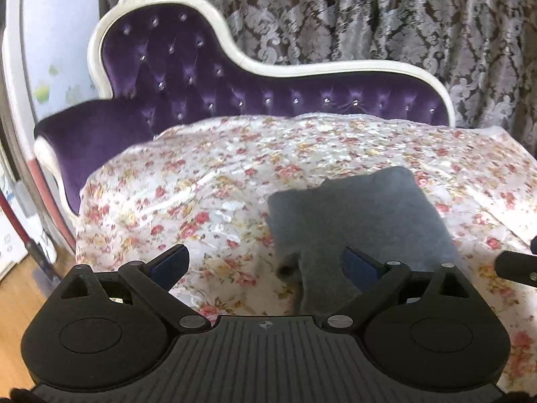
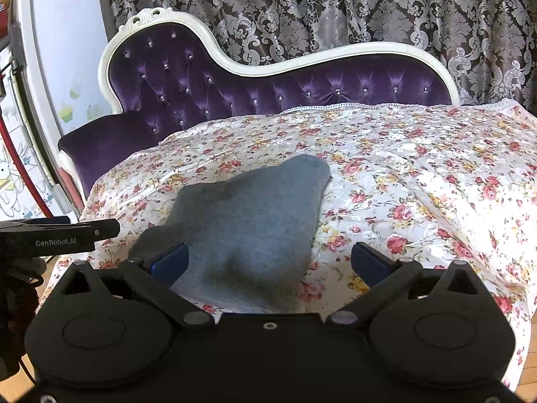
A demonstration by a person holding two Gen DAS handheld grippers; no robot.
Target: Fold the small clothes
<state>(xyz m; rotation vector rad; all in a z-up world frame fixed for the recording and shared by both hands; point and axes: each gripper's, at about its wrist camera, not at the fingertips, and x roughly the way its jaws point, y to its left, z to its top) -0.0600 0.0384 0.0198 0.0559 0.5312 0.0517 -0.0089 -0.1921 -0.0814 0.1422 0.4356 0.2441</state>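
Observation:
A small grey garment (image 1: 355, 221) lies folded on the floral cloth (image 1: 188, 184) near its front edge. My left gripper (image 1: 265, 262) is open and empty, hovering just in front of the garment's left part. In the right wrist view the grey garment (image 2: 248, 221) lies just ahead of my right gripper (image 2: 268, 262), which is open and empty above its near edge. The left gripper's body (image 2: 57, 238) shows at the left of that view. The right gripper's tip (image 1: 517, 265) shows at the right edge of the left wrist view.
The floral cloth (image 2: 419, 174) covers the seat of a purple tufted chaise with a white frame (image 1: 235, 57). A patterned curtain (image 2: 335, 10) hangs behind. A white appliance (image 2: 60, 50) stands at the left. Wooden floor (image 1: 16, 302) lies below the cloth's front edge.

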